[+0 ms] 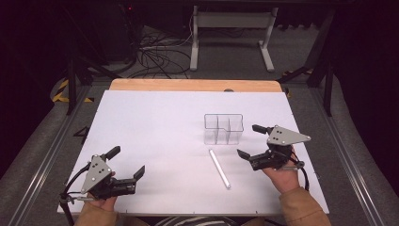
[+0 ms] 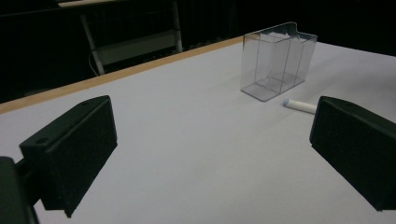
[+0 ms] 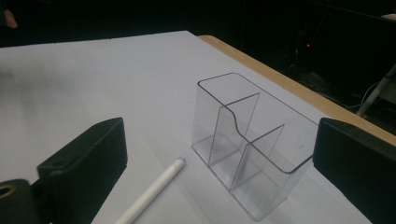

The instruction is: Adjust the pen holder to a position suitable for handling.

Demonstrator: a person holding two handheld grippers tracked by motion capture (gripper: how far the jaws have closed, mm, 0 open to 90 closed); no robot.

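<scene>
1. High view: A white marker pen (image 1: 219,168) is seen lying flat on the white table (image 1: 155,127), just in front of a clear plastic organiser (image 1: 223,128) that stands upright with its compartments empty. The pen's long axis runs from its far end near the organiser's base towards the person and slightly to the right. The right gripper (image 1: 251,141) is held just to the right of the pen and the organiser, its jaws spread wide and pointed left towards them; nothing is gripped. The left gripper (image 1: 126,161) is held well apart, near the table's front left corner, its jaws likewise spread and empty. The right hand is judged the nearer one for picking up the pen.

2. Left gripper view: Between the spread black jaws, the organiser (image 2: 276,60) is seen far off at the upper right, and one rounded end of the pen (image 2: 299,105) shows beside the right-hand jaw, which hides the rest. Bare table lies between this gripper and both things.

3. Right gripper view: The pen (image 3: 152,191) is seen lying close, between the parted jaws, its tip nearly at the organiser's (image 3: 250,140) near bottom corner but not touching. The gripper is angled down over the table, so a short forward reach is judged sufficient.
</scene>
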